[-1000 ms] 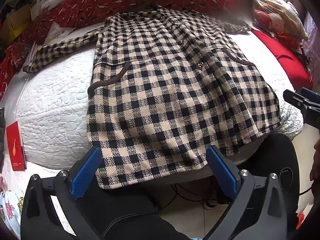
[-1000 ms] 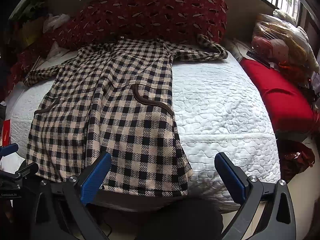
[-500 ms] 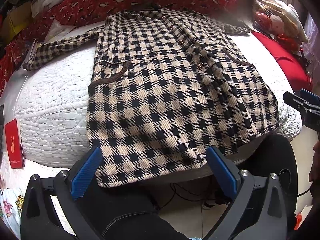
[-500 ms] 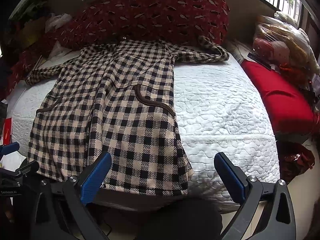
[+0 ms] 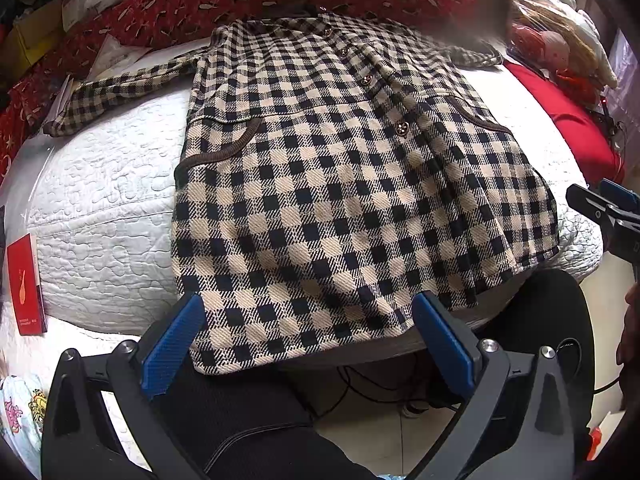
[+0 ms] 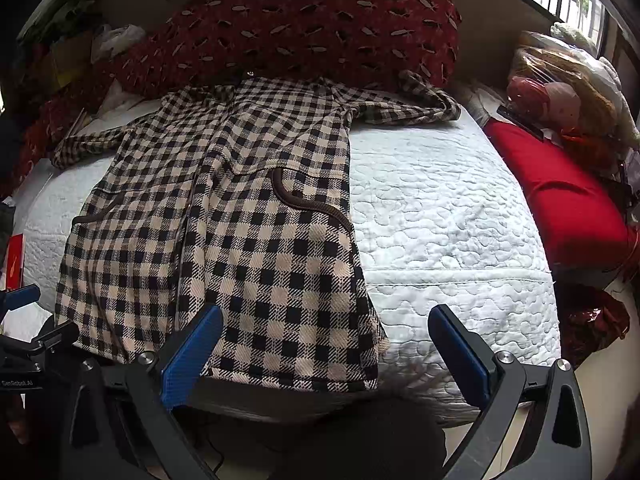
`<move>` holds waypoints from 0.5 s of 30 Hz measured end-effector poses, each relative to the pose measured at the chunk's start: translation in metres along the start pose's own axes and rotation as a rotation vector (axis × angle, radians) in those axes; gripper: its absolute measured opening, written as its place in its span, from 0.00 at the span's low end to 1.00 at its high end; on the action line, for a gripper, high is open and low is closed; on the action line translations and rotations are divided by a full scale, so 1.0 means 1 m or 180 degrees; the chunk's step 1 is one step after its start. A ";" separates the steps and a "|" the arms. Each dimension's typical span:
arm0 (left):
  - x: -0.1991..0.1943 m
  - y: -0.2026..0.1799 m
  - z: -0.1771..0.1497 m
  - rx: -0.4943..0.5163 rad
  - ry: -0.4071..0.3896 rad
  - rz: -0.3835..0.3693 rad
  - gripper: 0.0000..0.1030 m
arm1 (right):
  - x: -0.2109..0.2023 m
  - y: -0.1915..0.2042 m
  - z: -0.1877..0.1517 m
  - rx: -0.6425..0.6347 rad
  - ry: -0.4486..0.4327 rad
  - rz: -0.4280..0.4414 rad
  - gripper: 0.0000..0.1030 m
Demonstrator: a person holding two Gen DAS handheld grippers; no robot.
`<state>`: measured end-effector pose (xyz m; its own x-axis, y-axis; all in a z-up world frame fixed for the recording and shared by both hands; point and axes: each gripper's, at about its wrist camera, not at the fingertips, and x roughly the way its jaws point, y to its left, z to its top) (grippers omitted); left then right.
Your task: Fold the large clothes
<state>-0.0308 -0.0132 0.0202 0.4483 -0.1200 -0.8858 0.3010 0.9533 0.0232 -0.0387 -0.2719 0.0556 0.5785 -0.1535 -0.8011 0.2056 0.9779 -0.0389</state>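
From left wrist: coat spread flat on bed, hem overhanging, left gripper agape and empty near hem; from right wrist: right gripper likewise wide, nothing held, sleeves outstretched, no fold made, all folding left.

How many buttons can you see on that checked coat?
4, in a line down the coat front: one by the collar, then, and the lowest between the pockets. More may be hidden at the collar.
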 end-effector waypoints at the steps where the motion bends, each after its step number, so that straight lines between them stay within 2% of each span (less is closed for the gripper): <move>1: 0.001 0.000 0.001 -0.0005 0.0009 -0.0002 1.00 | 0.000 0.000 -0.001 0.0000 0.0002 0.0000 0.99; 15: 0.008 0.007 0.004 -0.0087 0.0091 -0.0057 1.00 | 0.006 0.002 -0.001 0.0002 0.0039 0.0011 0.99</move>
<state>-0.0216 -0.0084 0.0152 0.4186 -0.1296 -0.8989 0.2856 0.9583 -0.0052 -0.0356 -0.2704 0.0500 0.5696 -0.1483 -0.8084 0.2042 0.9783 -0.0356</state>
